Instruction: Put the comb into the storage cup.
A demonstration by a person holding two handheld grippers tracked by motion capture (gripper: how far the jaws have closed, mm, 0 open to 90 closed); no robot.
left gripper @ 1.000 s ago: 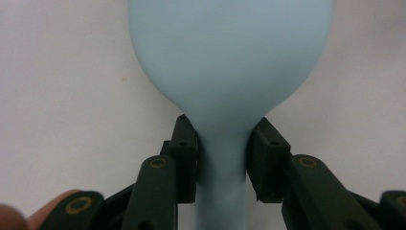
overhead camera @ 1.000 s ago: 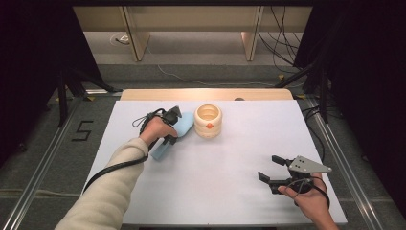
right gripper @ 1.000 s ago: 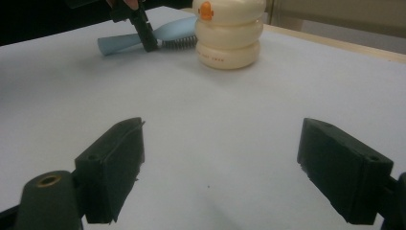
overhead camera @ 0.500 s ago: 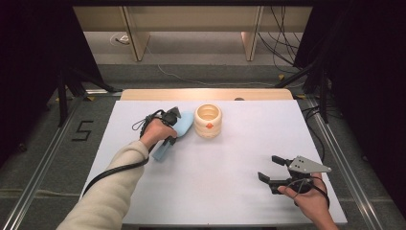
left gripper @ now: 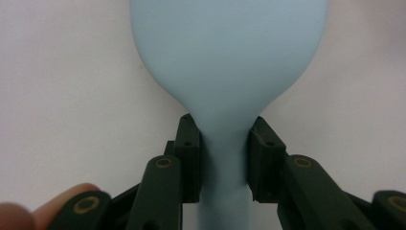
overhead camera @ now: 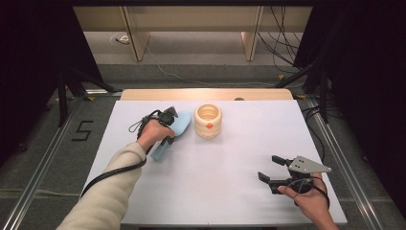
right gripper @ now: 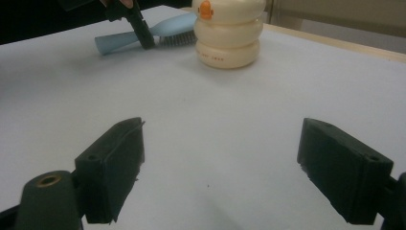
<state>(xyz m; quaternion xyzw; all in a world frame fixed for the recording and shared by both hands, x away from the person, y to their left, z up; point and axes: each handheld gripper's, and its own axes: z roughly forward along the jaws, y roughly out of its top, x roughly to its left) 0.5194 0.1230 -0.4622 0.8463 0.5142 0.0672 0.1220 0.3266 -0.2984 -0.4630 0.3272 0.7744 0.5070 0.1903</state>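
A light blue hairbrush (overhead camera: 181, 125) lies at the back left of the white table (overhead camera: 215, 182), bristles down, its handle pointing toward the person. My left gripper (overhead camera: 167, 138) is shut on the brush's narrow neck; in the left gripper view the two pads (left gripper: 189, 153) press both sides of the brush (left gripper: 225, 57) just below its oval head. A cream ribbed jar (overhead camera: 208, 120) with an orange mark stands just right of the brush. My right gripper (overhead camera: 268, 167) sits open near the front right, low over the table, with nothing between its jaws (right gripper: 225, 163). It faces the jar (right gripper: 229, 33) and the brush (right gripper: 167, 26).
A wooden strip (overhead camera: 206, 94) runs along the table's far edge. Cables trail on the floor behind it. Metal rails flank the table on both sides, and a "5" mark (overhead camera: 82, 130) is on the floor at the left.
The left hand and forearm have shifted only slightly, still on the brush. The right gripper has stayed put.
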